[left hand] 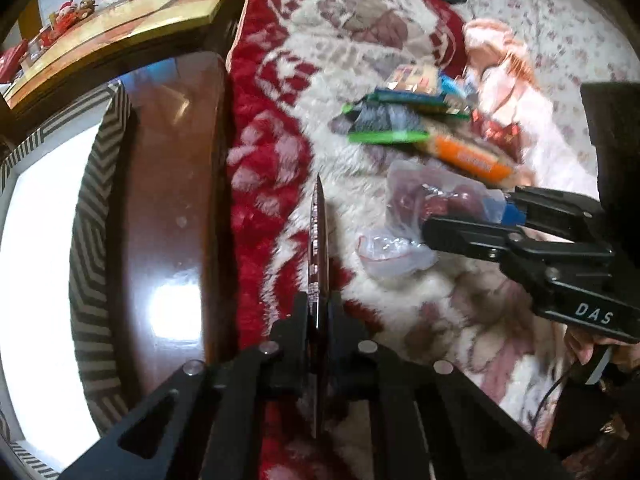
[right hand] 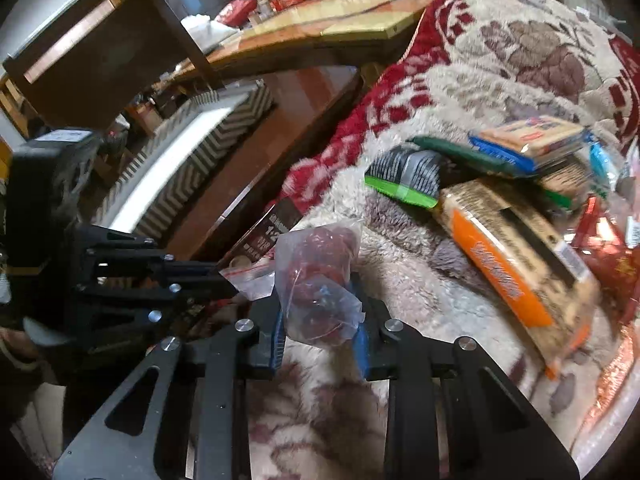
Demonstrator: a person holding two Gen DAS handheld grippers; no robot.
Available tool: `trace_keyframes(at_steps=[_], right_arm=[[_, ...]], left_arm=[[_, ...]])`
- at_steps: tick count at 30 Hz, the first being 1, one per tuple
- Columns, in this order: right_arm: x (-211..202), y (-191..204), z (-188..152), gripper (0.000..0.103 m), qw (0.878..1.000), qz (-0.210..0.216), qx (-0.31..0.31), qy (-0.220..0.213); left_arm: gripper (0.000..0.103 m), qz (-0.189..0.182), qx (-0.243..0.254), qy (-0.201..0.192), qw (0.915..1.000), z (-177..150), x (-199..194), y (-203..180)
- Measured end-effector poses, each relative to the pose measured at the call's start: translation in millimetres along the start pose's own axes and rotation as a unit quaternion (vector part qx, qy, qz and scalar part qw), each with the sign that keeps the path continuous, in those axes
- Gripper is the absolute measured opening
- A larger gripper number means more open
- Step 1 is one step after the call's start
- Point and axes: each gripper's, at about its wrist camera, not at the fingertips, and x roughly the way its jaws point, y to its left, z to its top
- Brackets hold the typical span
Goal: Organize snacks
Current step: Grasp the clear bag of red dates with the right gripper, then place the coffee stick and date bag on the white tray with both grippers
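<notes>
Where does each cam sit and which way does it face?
Left wrist: on the left gripper, tilted down at blanket and wooden table; its fingers pinch a flat dark packet.
Right wrist: on the right gripper, facing the snack pile; closed on a clear bag.
Shared: bag, pile, blanket; each sees the other gripper.

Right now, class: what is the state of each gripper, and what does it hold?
Left gripper: shut on a flat dark packet.
Right gripper: shut on a clear bag of red snacks.
</notes>
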Motion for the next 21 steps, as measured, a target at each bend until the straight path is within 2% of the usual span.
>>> trace_keyframes(at_steps=[5,11,21], right_arm=[[-24,5,-3,0.025,1.000,-0.004,-0.004,-0.029],[-41,12,-1,0.025,0.999,-0.002,-0.005,-0.039],[-56,65,36,0.025,0.996,0.023,-0.061,-0.068]], left_arm=[[0.010,-0.006,-0.016,-0.018,0.9997,0,-12,1],[0.010,-0.005,-0.023,-0.049,0.9985,3,-42,1],[0.010,0.064,-0.052,-0.116,0.9898,11,-109,36]])
